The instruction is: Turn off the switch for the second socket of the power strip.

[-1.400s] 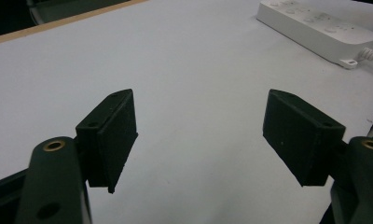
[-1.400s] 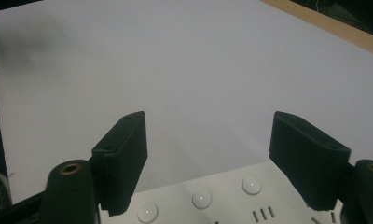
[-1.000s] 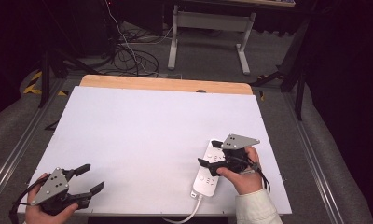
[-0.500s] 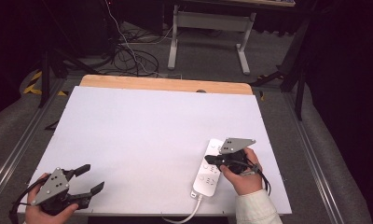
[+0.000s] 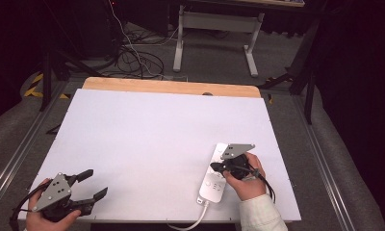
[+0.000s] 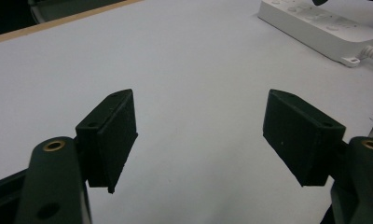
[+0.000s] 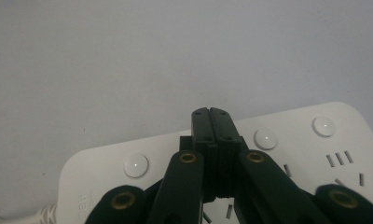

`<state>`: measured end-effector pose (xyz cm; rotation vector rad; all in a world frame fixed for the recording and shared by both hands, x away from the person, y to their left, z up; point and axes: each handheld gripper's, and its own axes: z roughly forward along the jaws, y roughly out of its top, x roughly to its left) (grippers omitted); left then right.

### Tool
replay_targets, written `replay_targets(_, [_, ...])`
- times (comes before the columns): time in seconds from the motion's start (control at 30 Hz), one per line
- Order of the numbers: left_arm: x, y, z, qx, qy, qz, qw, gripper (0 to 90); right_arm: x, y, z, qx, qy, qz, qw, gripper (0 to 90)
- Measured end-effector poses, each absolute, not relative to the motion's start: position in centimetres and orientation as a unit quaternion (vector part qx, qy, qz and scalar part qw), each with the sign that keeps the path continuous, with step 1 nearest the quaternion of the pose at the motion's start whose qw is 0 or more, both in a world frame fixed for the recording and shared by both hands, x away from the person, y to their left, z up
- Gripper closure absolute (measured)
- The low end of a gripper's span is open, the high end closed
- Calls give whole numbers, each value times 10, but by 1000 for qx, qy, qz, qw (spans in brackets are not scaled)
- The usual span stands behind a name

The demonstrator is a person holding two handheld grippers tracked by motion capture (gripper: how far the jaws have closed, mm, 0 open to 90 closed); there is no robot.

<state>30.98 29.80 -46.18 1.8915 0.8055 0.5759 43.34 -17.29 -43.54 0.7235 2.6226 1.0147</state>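
Note:
A white power strip [image 5: 212, 186] lies on the white table top [image 5: 152, 134] near the front right, its cable [image 5: 193, 223] running off the front edge. My right gripper [image 5: 213, 167] hovers over the strip's middle with its jaws pressed together and nothing between them. In the right gripper view, the joined tips [image 7: 210, 114] point across the strip [image 7: 296, 140] between two round buttons. My left gripper [image 5: 97, 184] rests at the front left corner, held by a hand. Its jaws [image 6: 198, 126] stand wide apart over bare table, with the strip [image 6: 324, 25] far off.
A wooden strip [image 5: 171, 86] edges the table's far side. Beyond it are a white desk frame [image 5: 214, 29] and tangled cables [image 5: 133, 57] on the floor. Metal rails run along both sides of the table.
The right gripper's jaws have closed, and the hand has shifted slightly over the power strip. The left gripper has stayed put.

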Motion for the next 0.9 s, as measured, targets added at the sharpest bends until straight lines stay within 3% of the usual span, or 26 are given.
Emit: replay_targets(0.9, [310,298,-462,777,331,237,480,263,433,-165,-445,250,905,322,121,900])
